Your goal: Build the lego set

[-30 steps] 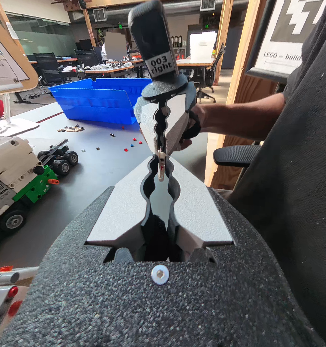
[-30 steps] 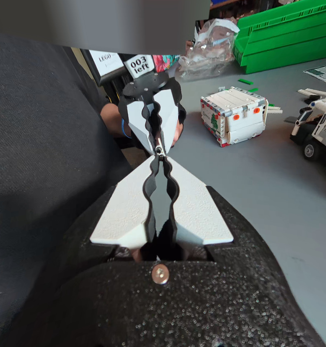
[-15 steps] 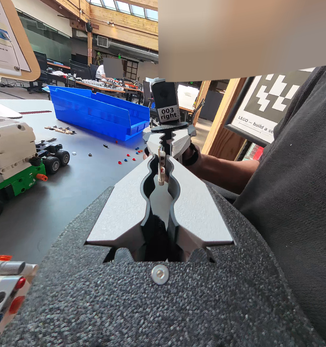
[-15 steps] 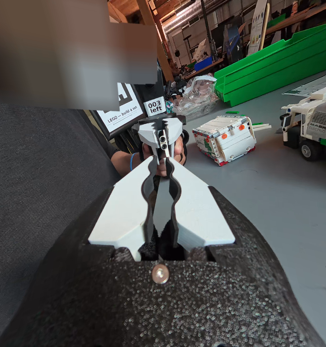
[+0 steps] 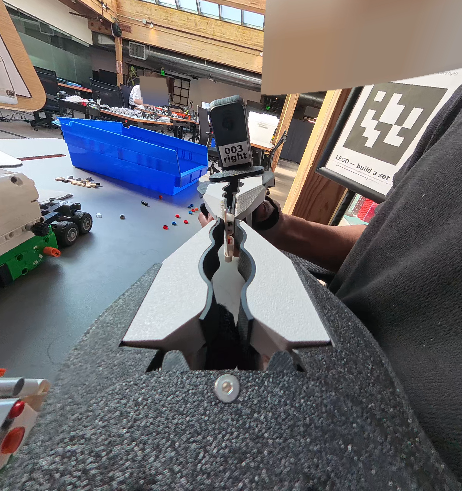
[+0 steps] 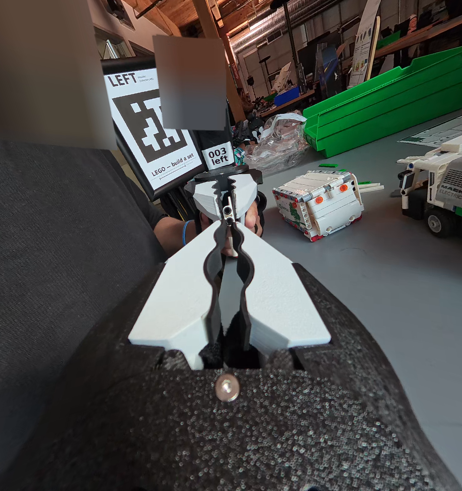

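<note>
1. Grey tabletop [image 5: 112, 265] fills the workshop foreground; wooden beams and desks sit far behind.
2. At 12 o'clock in the left wrist view, the left gripper [image 5: 228, 225] has its fingers closed on a thin white lego piece [image 5: 228, 240] that stands upright between the tips.
3. Facing it tip to tip, the right gripper [image 5: 231, 204] meets the same piece from the far side; its fingers look pressed together, but whether they grip the piece cannot be told.
4. In the right wrist view, a small grey two-hole part [image 6: 228, 214] sits in the far gripper's tips at 12 o'clock, just above the near tips.
5. At 10 o'clock of the left view lies a blue bin [image 5: 134, 156], with small red and blue studs [image 5: 182, 218] scattered on the table near it.
6. At 9 o'clock stands a white-and-green lego truck [image 5: 17, 233].
7. In the right view, a white boxy lego body [image 6: 320, 204] lies tilted at 2 o'clock, a green bin [image 6: 389, 103] beyond it.
</note>
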The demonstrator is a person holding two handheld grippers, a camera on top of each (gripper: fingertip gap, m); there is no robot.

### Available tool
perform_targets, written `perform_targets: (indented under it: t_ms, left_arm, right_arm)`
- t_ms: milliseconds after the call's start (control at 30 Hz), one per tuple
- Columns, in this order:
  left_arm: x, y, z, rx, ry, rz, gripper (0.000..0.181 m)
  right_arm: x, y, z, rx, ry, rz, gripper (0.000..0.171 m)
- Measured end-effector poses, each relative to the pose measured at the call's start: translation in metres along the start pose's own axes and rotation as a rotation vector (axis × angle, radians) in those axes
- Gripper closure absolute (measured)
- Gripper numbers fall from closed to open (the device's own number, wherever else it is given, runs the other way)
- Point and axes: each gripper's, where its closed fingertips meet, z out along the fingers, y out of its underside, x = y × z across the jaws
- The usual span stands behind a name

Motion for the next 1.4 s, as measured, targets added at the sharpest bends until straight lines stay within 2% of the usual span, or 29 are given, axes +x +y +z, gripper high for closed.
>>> perform_targets:
  t_ms: [533,567,633,667,700,767,833,933,1033,1167,1300,1400]
  left_arm:
    - [-0.001,-0.001,0.000,0.012,0.000,-0.020,0.176]
    - [-0.002,-0.003,-0.001,0.020,0.003,-0.028,0.177]
    - [0.003,0.011,0.012,-0.076,0.028,-0.004,0.176]
    - [0.010,0.013,0.018,-0.084,0.023,0.067,0.177]
    - [0.008,0.007,0.015,-0.039,-0.012,0.110,0.175]
    - [0.004,0.007,0.010,-0.044,-0.024,0.065,0.176]
    - [0.003,0.006,0.009,-0.031,-0.048,0.079,0.176]
    - [-0.013,-0.005,0.000,0.041,-0.064,-0.051,0.176]
    - [-0.024,-0.014,-0.007,0.112,-0.072,-0.155,0.176]
    - [-0.033,-0.024,-0.016,0.249,-0.003,-0.369,0.176]
    - [-0.034,-0.026,-0.015,0.265,0.012,-0.393,0.176]
    - [-0.029,-0.025,-0.010,0.258,0.033,-0.397,0.176]
  right_arm:
    - [0.002,0.002,0.005,0.051,-0.016,0.050,0.168]
    - [0.004,0.008,0.009,0.013,0.001,0.033,0.170]
    - [0.000,0.046,0.037,-0.234,0.025,-0.027,0.171]
    - [-0.001,0.045,0.043,-0.222,0.042,-0.051,0.171]
    - [0.001,0.031,0.035,-0.123,0.043,-0.031,0.171]
    - [0.004,0.040,0.025,-0.185,0.038,0.039,0.171]
    - [0.009,0.036,0.020,-0.169,0.101,-0.034,0.171]
    - [0.019,0.034,0.014,-0.154,0.136,0.007,0.168]
    - [0.021,0.017,0.005,-0.047,0.141,0.024,0.166]
    - [0.027,0.004,0.005,0.032,0.162,0.053,0.161]
    - [0.023,-0.006,0.013,0.130,0.092,0.129,0.157]
    - [0.022,-0.012,0.014,0.162,0.065,0.143,0.161]
